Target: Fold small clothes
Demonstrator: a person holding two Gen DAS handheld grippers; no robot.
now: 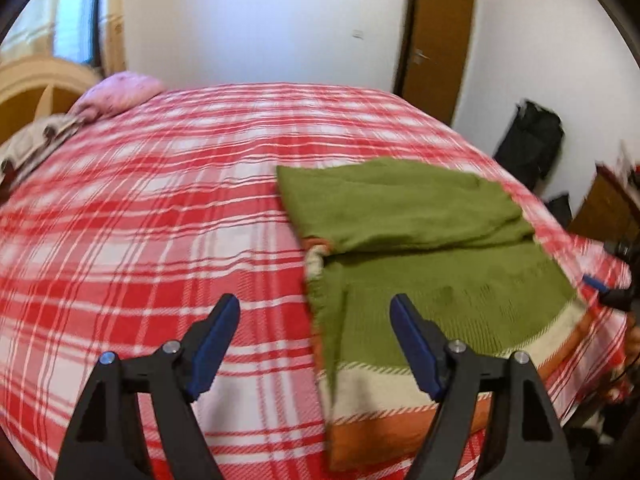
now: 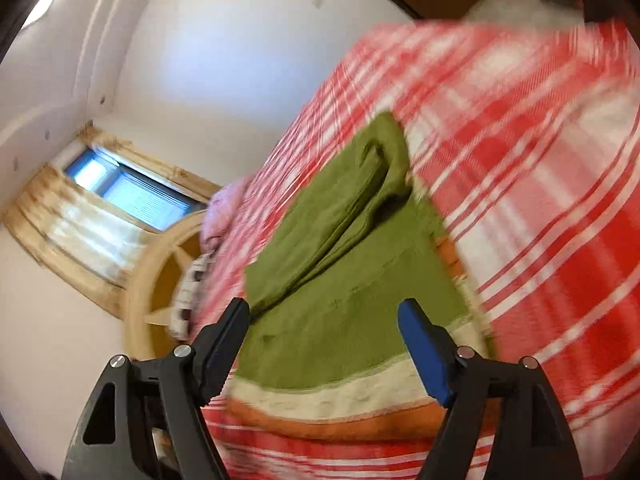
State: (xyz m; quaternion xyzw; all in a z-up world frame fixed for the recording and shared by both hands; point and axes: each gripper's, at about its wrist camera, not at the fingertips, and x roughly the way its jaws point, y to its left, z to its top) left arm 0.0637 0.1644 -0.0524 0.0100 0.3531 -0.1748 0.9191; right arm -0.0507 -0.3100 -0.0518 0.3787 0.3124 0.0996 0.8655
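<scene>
A green knitted garment (image 1: pixel 432 256) with cream and orange hem stripes lies on the red-and-white plaid bed (image 1: pixel 160 208), right of centre, its top part folded over the body. My left gripper (image 1: pixel 315 304) is open and empty, just above the garment's left edge. The right gripper (image 1: pixel 600 286) shows at the garment's right edge. In the right wrist view the garment (image 2: pixel 340 272) lies ahead with its striped hem nearest. My right gripper (image 2: pixel 324 308) is open and empty above the hem. That view is tilted and blurred.
A pink pillow (image 1: pixel 116 94) and a patterned one (image 1: pixel 32 148) lie at the bed's head by a wooden headboard (image 1: pixel 36 84). A brown door (image 1: pixel 436 44) and a black bag (image 1: pixel 530 140) stand beyond the bed. A window (image 2: pixel 124 192) shows on the left.
</scene>
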